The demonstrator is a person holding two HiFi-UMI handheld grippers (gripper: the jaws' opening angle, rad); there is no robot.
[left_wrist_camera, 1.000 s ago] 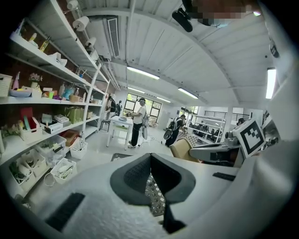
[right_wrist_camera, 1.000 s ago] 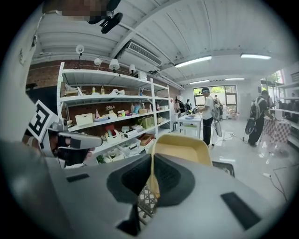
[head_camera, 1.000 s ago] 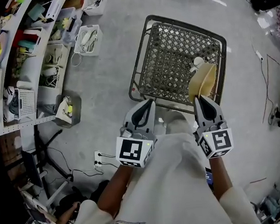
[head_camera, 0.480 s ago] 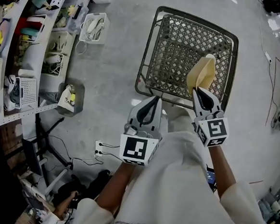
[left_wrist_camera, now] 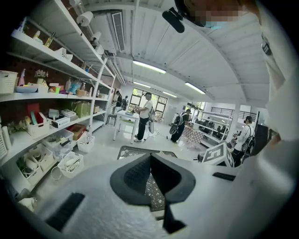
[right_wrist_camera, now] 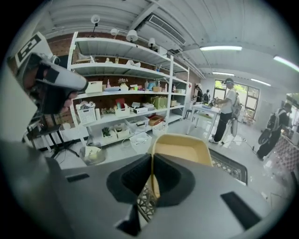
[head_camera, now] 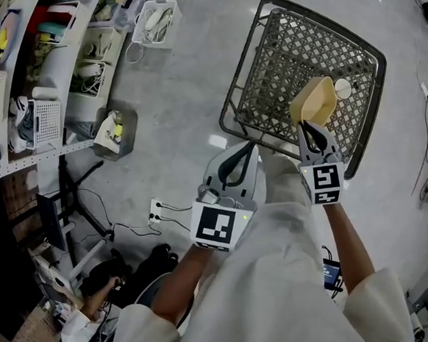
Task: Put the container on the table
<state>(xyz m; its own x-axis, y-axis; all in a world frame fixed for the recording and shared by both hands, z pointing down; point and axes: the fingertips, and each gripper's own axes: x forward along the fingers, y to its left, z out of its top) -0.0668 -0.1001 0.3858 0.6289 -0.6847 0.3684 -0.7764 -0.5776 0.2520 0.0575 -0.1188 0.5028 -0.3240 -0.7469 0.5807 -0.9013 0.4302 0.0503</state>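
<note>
A yellow container [head_camera: 315, 100] [right_wrist_camera: 182, 149] hangs above the wire cart [head_camera: 265, 74], held by its rim. My right gripper [head_camera: 310, 130] [right_wrist_camera: 152, 172] is shut on that rim, its jaws pinching the thin wall. My left gripper [head_camera: 239, 161] [left_wrist_camera: 150, 173] is shut with nothing between its jaws, held over the floor beside the cart's near corner. A white round thing [head_camera: 343, 88] lies in the cart close to the container. No table shows in the head view; a white table [left_wrist_camera: 125, 115] stands far off in the left gripper view.
Shelves [head_camera: 37, 84] packed with bins and baskets run along the left. A bin [head_camera: 113, 132] and a white basket [head_camera: 153, 19] sit on the floor by them. Cables and a power strip [head_camera: 156, 209] lie on the floor near my feet. People stand at the distant table.
The right gripper has lifted the yellow container higher above the cart and turned it so its open side shows. The view has shifted; the cart sits further up and right.
</note>
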